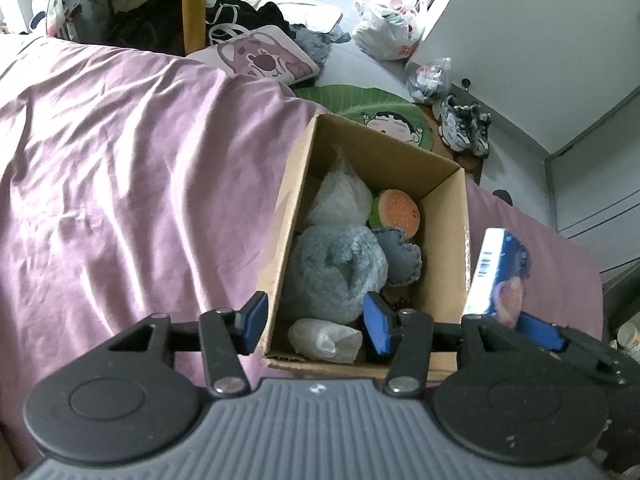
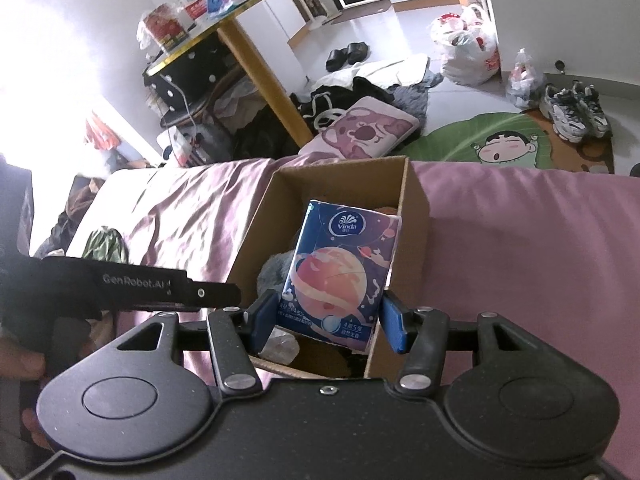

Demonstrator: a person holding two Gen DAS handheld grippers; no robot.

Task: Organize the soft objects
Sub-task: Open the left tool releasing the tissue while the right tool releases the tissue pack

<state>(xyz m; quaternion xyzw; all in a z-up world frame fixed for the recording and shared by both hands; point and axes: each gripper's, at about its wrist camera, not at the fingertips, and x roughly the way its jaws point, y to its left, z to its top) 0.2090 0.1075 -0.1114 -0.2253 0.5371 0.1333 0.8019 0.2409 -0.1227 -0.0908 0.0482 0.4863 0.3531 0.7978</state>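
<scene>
The left tongs (image 1: 316, 322) are spread wide and hold nothing, with one finger on each side of the near left wall of the brown cardboard box (image 1: 444, 216) on the purple bed sheet (image 1: 120, 168). Inside lie a fluffy grey plush toy (image 1: 332, 268) and a little burger-shaped plush (image 1: 394, 212). The right tongs (image 2: 329, 322) squeeze the blue pack of tissues with a pink planet (image 2: 340, 276) just above the box, so go down slowly over the empty spot before letting go.

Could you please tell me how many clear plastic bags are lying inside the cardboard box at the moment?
2. One plastic bag sits toward the far end of the cardboard box; the other crumpled bag lies at the near end by the left gripper. More may be hidden beneath the plush toys.
</scene>
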